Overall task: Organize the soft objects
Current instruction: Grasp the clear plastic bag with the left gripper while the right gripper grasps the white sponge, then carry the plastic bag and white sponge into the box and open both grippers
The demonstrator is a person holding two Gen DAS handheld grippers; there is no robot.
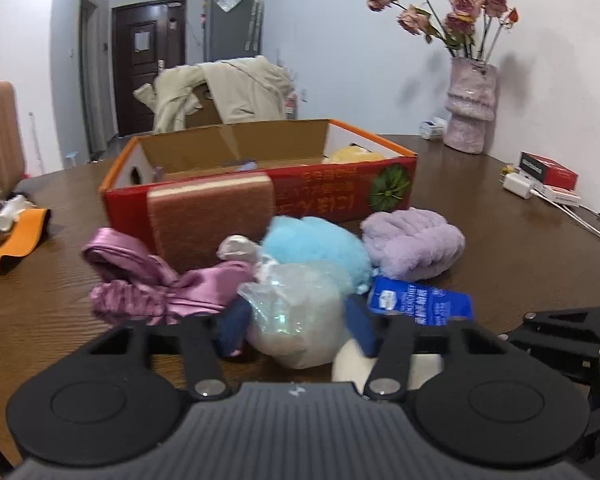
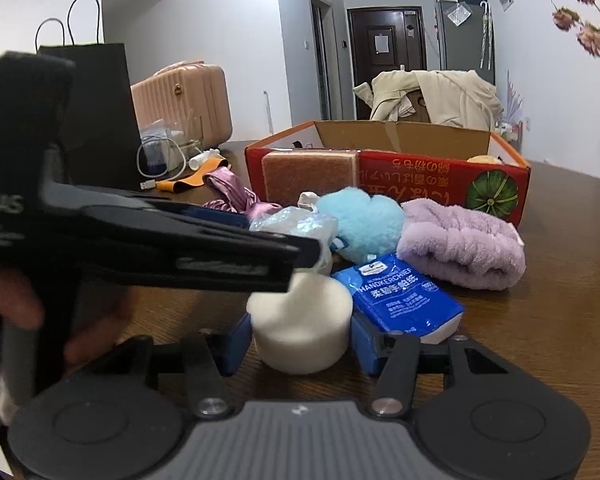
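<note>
A red cardboard box (image 1: 332, 196) stands open on the wooden table, with a brown sponge (image 1: 212, 216) leaning on its front. Before it lie a pink satin cloth (image 1: 156, 280), a blue plush (image 1: 316, 244), a lilac fluffy cloth (image 1: 412, 244) and a blue tissue pack (image 1: 420, 300). My left gripper (image 1: 298, 330) has its blue fingers on both sides of a plastic-wrapped white bundle (image 1: 296, 312). My right gripper (image 2: 300, 340) has its fingers around a white foam cylinder (image 2: 300, 324); the jaws touch its sides. The left gripper's body (image 2: 140, 240) crosses the right wrist view.
A pink vase (image 1: 470, 108) with dried roses stands at the back right. A charger (image 1: 518, 184) and red boxes (image 1: 548, 170) lie at the right edge. An orange strap (image 1: 16, 240) lies left. A black paper bag (image 2: 96, 120) and pink suitcase (image 2: 184, 100) stand at the left.
</note>
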